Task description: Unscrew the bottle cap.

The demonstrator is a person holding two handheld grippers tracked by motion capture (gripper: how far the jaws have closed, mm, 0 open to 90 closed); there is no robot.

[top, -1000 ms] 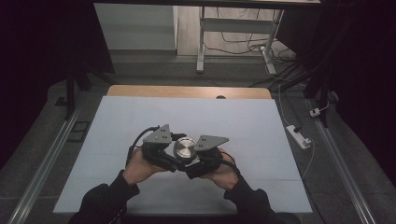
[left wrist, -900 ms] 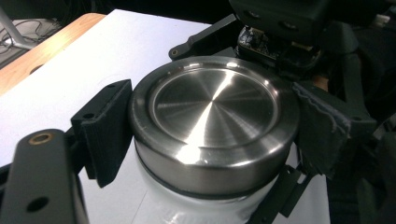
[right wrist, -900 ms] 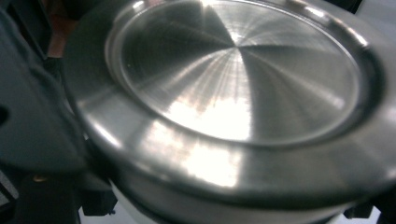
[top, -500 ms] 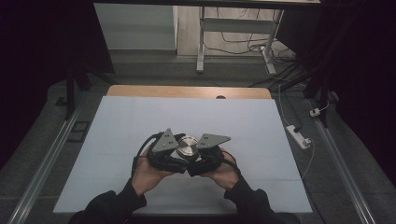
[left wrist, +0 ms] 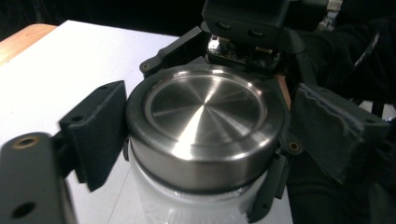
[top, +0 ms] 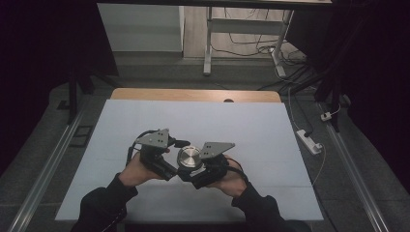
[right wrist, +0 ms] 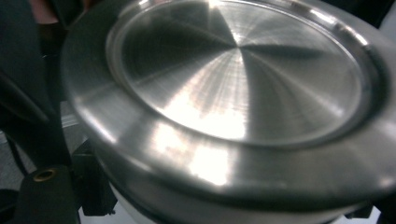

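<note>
A white jar with a brushed steel lid (top: 188, 157) (left wrist: 205, 116) (right wrist: 233, 93) is held just above the table between both hands. My right gripper (top: 197, 175) (left wrist: 243, 28) is shut on the jar's white body below the lid. My left gripper (top: 175, 163) (left wrist: 205, 135) straddles the lid from the left. Its jaws have just been opening, and the lid sits between them. Its right pad (left wrist: 336, 135) stands a little off the rim. Its left pad (left wrist: 95, 133) is close beside the rim. The jar's lower part is hidden by the jaws.
The white table top (top: 203, 121) has free room at the back and on both sides, with a wooden strip (top: 193, 95) at its far edge. A power strip (top: 309, 141) and cables lie on the floor to the right.
My left gripper first closed in on the lid, then drew back to the left, and its jaws have spread. The right gripper and the jar have stayed put.
</note>
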